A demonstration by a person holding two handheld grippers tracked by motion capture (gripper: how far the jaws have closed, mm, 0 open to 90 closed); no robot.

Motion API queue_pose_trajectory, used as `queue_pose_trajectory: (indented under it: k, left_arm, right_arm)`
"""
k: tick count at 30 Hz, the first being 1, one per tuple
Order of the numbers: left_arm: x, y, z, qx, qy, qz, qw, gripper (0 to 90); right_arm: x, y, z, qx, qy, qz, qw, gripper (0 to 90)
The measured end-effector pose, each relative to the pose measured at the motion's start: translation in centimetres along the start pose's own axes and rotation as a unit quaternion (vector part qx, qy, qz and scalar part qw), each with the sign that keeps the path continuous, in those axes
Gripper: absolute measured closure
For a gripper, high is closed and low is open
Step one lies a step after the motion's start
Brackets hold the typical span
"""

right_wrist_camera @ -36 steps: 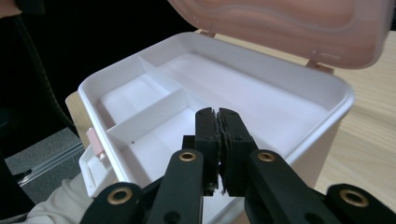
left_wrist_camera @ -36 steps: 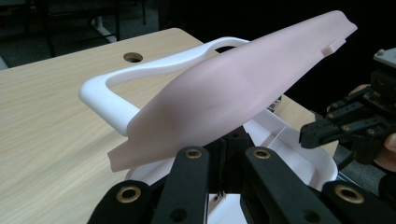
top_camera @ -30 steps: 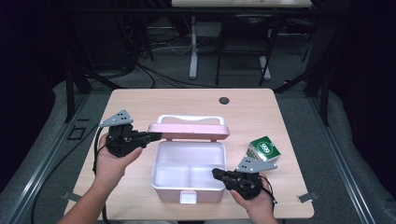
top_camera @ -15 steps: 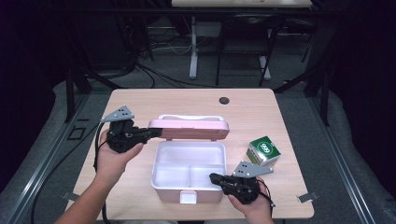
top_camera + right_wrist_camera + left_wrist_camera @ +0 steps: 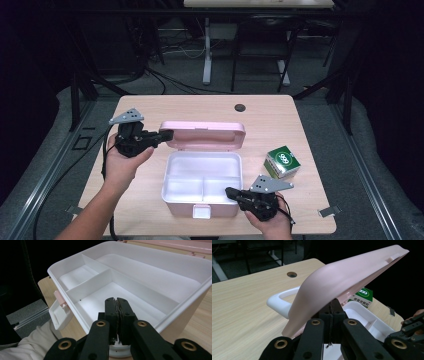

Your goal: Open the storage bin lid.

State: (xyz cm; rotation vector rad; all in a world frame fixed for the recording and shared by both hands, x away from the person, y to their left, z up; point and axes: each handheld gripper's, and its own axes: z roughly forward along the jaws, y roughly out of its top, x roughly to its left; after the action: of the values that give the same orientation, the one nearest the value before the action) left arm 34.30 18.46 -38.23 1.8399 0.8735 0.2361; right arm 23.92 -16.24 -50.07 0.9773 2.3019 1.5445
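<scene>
We've got the wooden table [image 5: 150,107] with the white lunch box [image 5: 201,182] sitting near its front edge, pink lid [image 5: 202,134] raised behind the base and tilted, front edge off the box. In the left gripper view the lid's outer shell arches over the jaws and its white carry handle [image 5: 280,300] hangs behind it. Box base has three compartments: one long, two smaller.

Our left forearm comes in from bottom left, wrist level, left gripper [image 5: 165,135] pointing right at the lid's left end. Jaws are closed together; the tips sit under the lid edge, but whether they pinch it we can't tell.

Our right hand is low at the table's front edge, right gripper [image 5: 231,192] pointing left, closed tips at the box's front right corner, over its rim, nothing between them.

Green-and-white carton [image 5: 282,161] stands just right of the box, apart from it.
</scene>
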Motion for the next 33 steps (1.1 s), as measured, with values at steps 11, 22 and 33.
queue_pose_trajectory:
  k: [11, 22, 33]
  left_arm:
    - [1.2, 0.5, 1.0, 0.001, 0.013, -0.015, 0.9998, 90.0]
    - [2.5, 1.3, 2.4, 0.000, 0.029, -0.027, 0.9992, 89.9]
    - [4.1, 1.4, 4.3, 0.010, 0.047, -0.044, 0.9979, 84.7]
  right_arm:
    - [-0.1, -0.1, 0.1, -0.009, 0.006, 0.003, 0.9999, 89.9]
    - [-0.3, -0.2, 0.0, -0.007, 0.010, 0.008, 0.9999, 90.0]
    - [-0.3, -0.2, 0.0, -0.011, 0.011, 0.008, 0.9998, 90.0]
